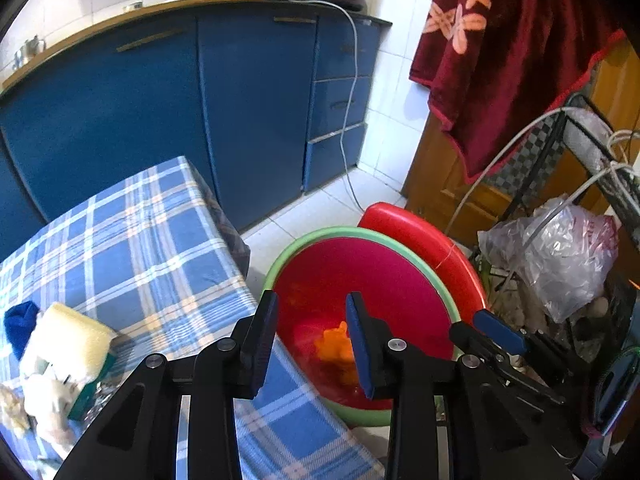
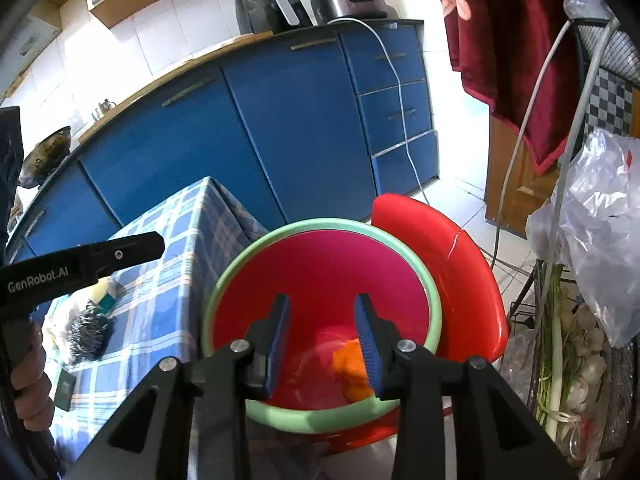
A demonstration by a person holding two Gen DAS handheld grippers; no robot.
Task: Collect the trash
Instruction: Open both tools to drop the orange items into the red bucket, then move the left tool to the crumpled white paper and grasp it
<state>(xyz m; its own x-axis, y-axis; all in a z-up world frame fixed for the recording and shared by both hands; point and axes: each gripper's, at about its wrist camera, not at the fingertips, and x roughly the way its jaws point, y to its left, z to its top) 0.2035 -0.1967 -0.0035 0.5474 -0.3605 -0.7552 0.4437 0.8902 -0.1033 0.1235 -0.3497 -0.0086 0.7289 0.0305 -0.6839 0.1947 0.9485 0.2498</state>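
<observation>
Both grippers (image 1: pixel 312 320) (image 2: pixel 322 322) parted over bin (image 2: pixel 224 280) (orange scrap (image 2: pixel 352 364) inside); nothing held

A: How many claws are there?
B: Two, the left claw (image 1: pixel 312 330) and the right claw (image 2: pixel 322 332).
A: And how many bins?
B: One red bin (image 2: pixel 320 272) with a green rim and one red lid (image 2: pixel 460 264) behind it. On the table (image 1: pixel 152 248) I count one yellow sponge (image 1: pixel 68 332) and one steel scourer (image 2: pixel 88 336).
A: And on the counter?
B: Two black appliances (image 2: pixel 272 4).
</observation>
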